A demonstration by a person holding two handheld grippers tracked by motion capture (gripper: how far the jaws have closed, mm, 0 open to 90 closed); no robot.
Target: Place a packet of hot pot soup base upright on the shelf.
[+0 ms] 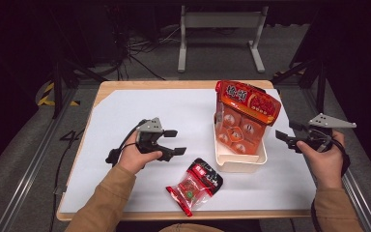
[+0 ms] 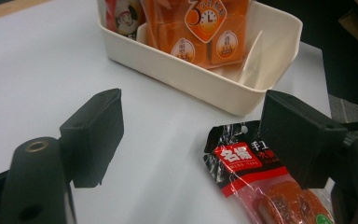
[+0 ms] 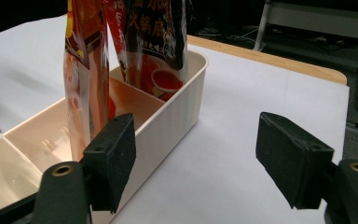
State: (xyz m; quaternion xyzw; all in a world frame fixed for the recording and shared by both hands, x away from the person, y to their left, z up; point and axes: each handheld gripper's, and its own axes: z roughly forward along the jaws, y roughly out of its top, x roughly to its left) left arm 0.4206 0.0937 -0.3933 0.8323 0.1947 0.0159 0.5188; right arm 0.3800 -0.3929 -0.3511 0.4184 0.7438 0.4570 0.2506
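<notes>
**Snack packet loose near front edge; both grippers open and empty**

The red-and-black snack packet (image 1: 194, 186) lies flat on the white-covered desk (image 1: 140, 111), close to the front edge and about midway along it (clear window uppermost, reddish contents visible). Nothing touches it.

The left gripper (image 1: 173, 141) stands just beside the packet, toward the desk's left edge and slightly farther from the front edge. Its jaws are spread wide and hold nothing. In the left gripper view the packet (image 2: 261, 179) lies partly behind the right-hand jaw, not between the pads.

The cream bin (image 1: 237, 163) sits beyond the packet, toward the right edge of the desk, with a divider inside. A large orange bag (image 1: 244, 113) stands upright in its far end.

The right gripper (image 1: 288, 134) hovers at the right edge, just beside the bin, jaws wide apart and empty. In the right gripper view the bin's wall (image 3: 177, 116) lies close by the left-hand jaw.
</notes>
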